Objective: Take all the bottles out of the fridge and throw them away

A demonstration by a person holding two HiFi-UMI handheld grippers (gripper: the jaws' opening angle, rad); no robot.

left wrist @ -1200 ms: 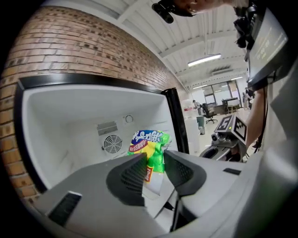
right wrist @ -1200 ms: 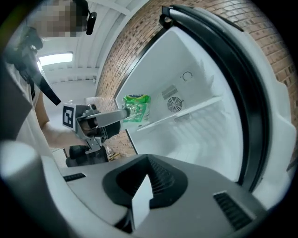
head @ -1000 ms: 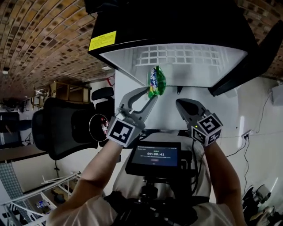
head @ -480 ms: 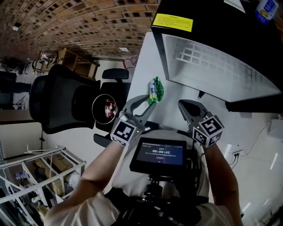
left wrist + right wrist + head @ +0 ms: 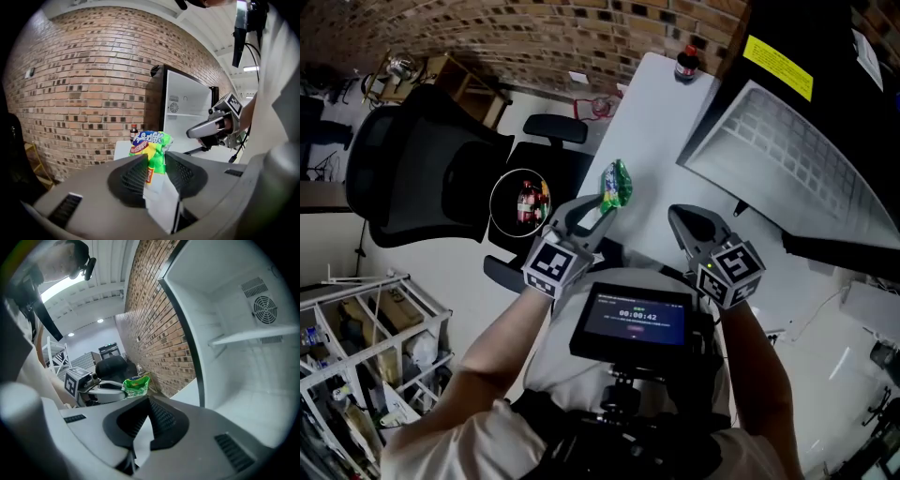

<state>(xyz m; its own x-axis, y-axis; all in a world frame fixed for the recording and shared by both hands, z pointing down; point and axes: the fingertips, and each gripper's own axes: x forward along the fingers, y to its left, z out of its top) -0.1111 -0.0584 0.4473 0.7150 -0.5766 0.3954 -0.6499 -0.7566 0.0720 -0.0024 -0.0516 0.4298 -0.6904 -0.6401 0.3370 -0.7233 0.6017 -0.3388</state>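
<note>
Left claw (image 5: 156, 161) clamped on green snack packet (image 5: 151, 146), pads slightly apart. Right claw (image 5: 147, 404) pressed together, empty, near fridge (image 5: 243, 380).

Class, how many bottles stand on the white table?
1. The bottle stands at the table's far end, beside the fridge. The bag covers a little of the table, so another may be hidden.
</note>
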